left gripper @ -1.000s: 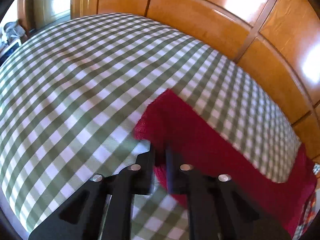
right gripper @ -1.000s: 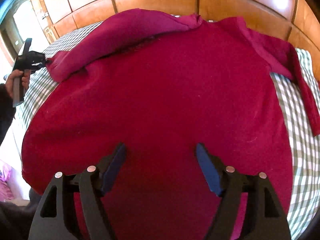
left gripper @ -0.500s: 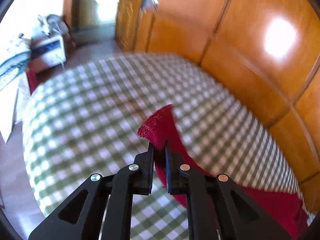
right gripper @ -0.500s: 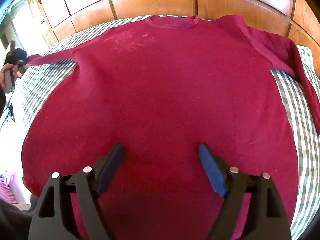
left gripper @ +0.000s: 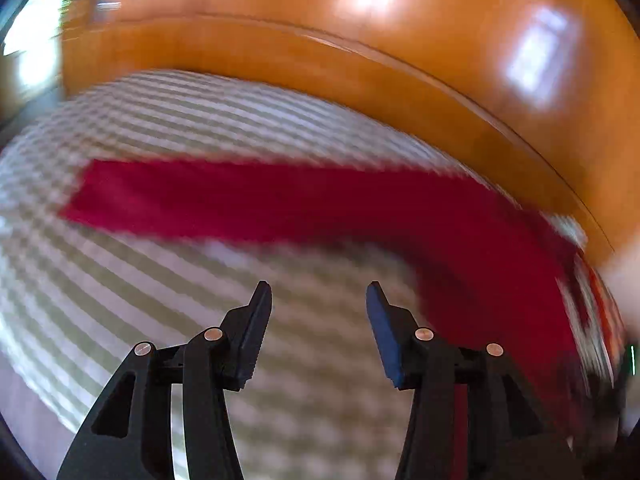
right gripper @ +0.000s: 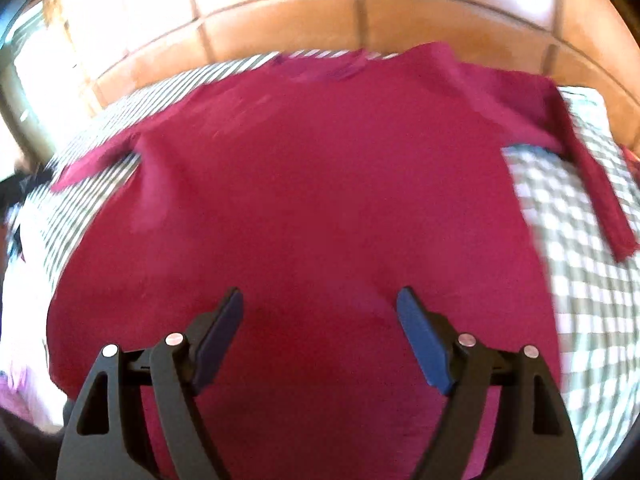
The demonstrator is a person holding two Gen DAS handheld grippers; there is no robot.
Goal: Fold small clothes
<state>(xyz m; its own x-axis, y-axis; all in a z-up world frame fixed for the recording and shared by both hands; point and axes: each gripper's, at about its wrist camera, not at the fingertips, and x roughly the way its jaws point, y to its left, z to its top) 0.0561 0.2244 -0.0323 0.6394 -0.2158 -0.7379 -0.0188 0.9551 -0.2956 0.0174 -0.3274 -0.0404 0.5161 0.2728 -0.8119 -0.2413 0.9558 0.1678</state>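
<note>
A dark red long-sleeved sweater (right gripper: 320,200) lies spread flat on a green-and-white checked cloth (right gripper: 580,248), neck toward the wooden wall. Both sleeves are stretched out sideways. My right gripper (right gripper: 320,300) is open and empty above the sweater's lower middle. In the left wrist view the left sleeve (left gripper: 240,196) lies straight across the checked cloth (left gripper: 120,300). My left gripper (left gripper: 318,292) is open and empty, hovering over the cloth just short of the sleeve. Both views are blurred by motion.
Glossy orange wooden panels (left gripper: 400,60) rise right behind the bed, also in the right wrist view (right gripper: 400,12). The cloth's edge drops off at the left (right gripper: 24,240). Pink fabric (right gripper: 16,396) lies below the bed at lower left.
My left gripper pulled the sleeve cuff out to the left, then opened and let it go. The sleeve now lies flat and straight. The right gripper stayed open over the sweater.
</note>
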